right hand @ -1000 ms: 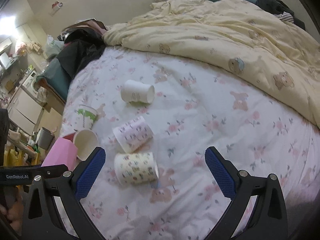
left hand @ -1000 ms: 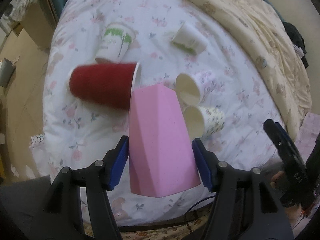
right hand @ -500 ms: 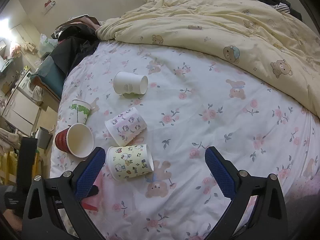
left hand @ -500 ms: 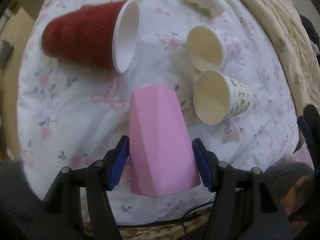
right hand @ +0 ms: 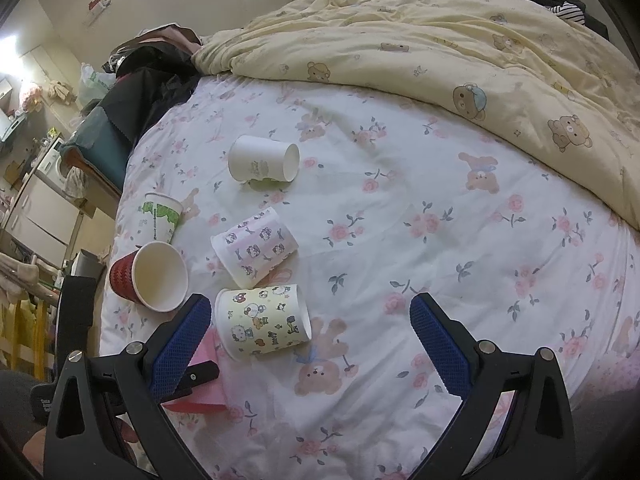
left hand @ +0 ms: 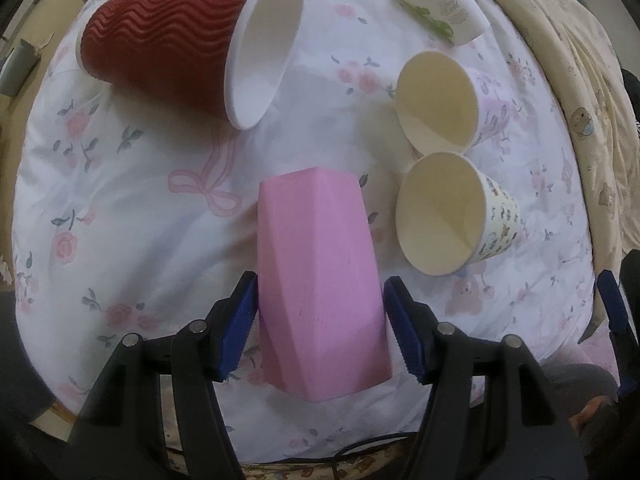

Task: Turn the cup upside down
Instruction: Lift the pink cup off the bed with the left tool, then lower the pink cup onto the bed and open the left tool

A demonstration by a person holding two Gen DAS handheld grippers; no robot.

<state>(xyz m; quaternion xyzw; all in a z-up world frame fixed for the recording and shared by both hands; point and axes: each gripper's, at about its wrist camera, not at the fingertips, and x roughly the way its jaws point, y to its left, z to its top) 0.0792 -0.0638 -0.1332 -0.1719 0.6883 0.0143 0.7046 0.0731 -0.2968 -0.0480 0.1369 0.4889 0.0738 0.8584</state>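
Note:
My left gripper (left hand: 320, 320) is shut on a pink faceted cup (left hand: 318, 280), held with its closed base pointing forward, low over the floral bedsheet (left hand: 120, 200). The pink cup also shows at the lower left of the right wrist view (right hand: 204, 384), partly hidden by my right gripper's finger. My right gripper (right hand: 310, 344) is open and empty, above the sheet just behind a yellow cartoon cup (right hand: 264, 320) lying on its side.
A red ribbed cup (left hand: 180, 40), a pink-print cup (left hand: 444, 100), the yellow cartoon cup (left hand: 448, 212) and a white cup (left hand: 444, 4) lie on their sides. A green-and-white cup (right hand: 160, 216) stands near the bed's left edge. A yellow bear duvet (right hand: 440, 40) covers the far side.
My left gripper has moved forward and down with the pink cup, closer to the sheet and the red cup. The right gripper has shifted slightly nearer the yellow cup.

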